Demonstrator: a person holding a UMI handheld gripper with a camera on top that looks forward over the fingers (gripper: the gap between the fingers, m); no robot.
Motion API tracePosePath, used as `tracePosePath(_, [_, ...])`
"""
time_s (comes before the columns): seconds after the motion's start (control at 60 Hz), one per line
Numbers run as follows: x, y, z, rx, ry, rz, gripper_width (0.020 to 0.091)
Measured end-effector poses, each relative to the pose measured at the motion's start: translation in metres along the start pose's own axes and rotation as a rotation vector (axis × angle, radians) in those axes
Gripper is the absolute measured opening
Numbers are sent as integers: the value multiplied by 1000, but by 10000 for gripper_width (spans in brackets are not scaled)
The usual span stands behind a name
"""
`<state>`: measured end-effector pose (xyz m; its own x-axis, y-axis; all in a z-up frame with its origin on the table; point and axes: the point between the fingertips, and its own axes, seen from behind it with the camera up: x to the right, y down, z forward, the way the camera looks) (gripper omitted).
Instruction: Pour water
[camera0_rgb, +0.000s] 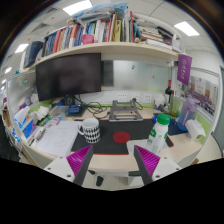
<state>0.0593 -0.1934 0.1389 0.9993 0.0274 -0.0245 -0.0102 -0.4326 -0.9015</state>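
Gripper view: the gripper (113, 160) has its jaws spread apart, grasping nothing, magenta pads (78, 160) facing inward. A white bottle with a green cap (159, 133) stands on the desk (60, 140) just ahead of the right-hand finger, outside the gap. A patterned cup (89, 130) stands ahead to the other side.

The gripper (116, 160) hangs above a cluttered worktop (120, 152), its two fingers (78, 162) spread apart and holding nothing. A green-capped bottle (159, 133) stands just ahead of the right finger, near a red disc (122, 137) on a dark mat (118, 140). To the left is a black-and-white patterned cup (89, 130). Beyond them, a dark monitor (68, 76) sits under a shelf of books (95, 32).
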Motion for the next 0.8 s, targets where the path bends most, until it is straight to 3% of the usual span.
tracePosePath(0.083, [36, 34, -1, -36, 39, 0, 842])
tracePosePath(0.233, [91, 52, 17, -19, 90, 53, 841])
tracePosePath(0.4, [139, 34, 45, 47, 145, 44, 856])
tracePosePath(0.567, [155, 12, 80, 113, 123, 20, 850])
tracePosePath(0.767, [158, 1, 113, 177, 95, 23, 657])
tracePosePath(0.8, [155, 7, 120, 160, 81, 33, 588])
